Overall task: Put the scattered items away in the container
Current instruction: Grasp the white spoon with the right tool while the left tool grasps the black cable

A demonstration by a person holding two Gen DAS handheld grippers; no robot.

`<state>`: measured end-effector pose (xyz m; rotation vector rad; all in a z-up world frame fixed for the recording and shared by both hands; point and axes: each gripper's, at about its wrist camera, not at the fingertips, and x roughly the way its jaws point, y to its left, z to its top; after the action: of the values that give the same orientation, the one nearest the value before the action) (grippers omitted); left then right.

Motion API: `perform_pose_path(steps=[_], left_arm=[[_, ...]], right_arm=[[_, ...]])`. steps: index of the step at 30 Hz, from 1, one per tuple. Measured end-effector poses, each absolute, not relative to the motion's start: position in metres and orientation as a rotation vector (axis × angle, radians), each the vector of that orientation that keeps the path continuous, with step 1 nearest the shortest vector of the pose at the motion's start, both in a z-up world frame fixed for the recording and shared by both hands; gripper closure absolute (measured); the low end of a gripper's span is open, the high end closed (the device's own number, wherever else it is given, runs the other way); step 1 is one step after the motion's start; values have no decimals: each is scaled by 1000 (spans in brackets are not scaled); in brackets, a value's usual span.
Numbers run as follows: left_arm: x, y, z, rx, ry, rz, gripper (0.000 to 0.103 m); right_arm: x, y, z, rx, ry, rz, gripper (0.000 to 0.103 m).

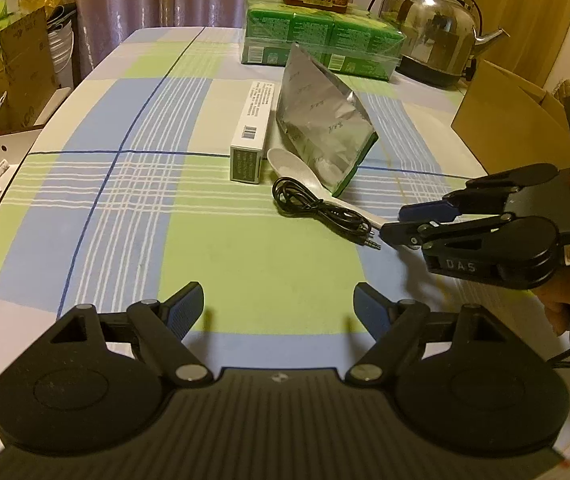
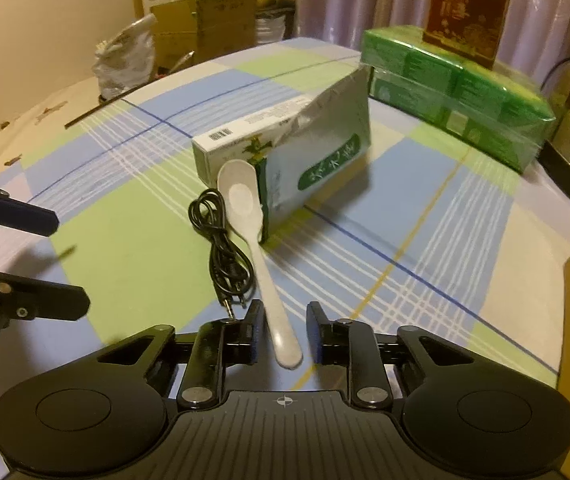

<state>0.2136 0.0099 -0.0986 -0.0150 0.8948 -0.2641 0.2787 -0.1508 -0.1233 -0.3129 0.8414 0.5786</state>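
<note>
Tablecloth (image 1: 265,264) bare nearside | right hand-held gripper (image 2: 284,332) straddles spoon (image 2: 245,216) handle (unclamped) | left hand-held gripper (image 1: 279,304) agape

On the checked desk we see a white spoon (image 2: 254,240) lying flat, bowl against a silver-and-green foil pouch (image 2: 317,168) standing upright; a coiled black cable (image 2: 221,248) lies just beside the spoon, and a long white carton (image 1: 252,132) rests flat next to the pouch.
</note>
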Motion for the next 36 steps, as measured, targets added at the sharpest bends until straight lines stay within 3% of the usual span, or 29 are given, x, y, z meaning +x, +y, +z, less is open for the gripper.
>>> perform_pose_path(steps=[7, 17, 28, 30, 31, 33, 36], left_arm=[[209, 9, -101, -11, 910, -256, 24], [200, 10, -98, -13, 910, -253, 24], [237, -7, -110, -92, 915, -257, 28], [245, -11, -114, -100, 923, -246, 34], [249, -14, -116, -91, 926, -239, 39], [254, -18, -117, -58, 919, -231, 45], [255, -21, -117, -15, 918, -253, 67]], right_arm=[[267, -146, -121, -309, 868, 617, 94], [205, -153, -117, -281, 918, 629, 95], [193, -195, -117, -187, 907, 391, 93], [193, -195, -117, -191, 897, 393, 85], [194, -195, -117, -189, 894, 386, 70], [196, -197, -119, -168, 895, 380, 53], [199, -200, -120, -148, 888, 384, 53]])
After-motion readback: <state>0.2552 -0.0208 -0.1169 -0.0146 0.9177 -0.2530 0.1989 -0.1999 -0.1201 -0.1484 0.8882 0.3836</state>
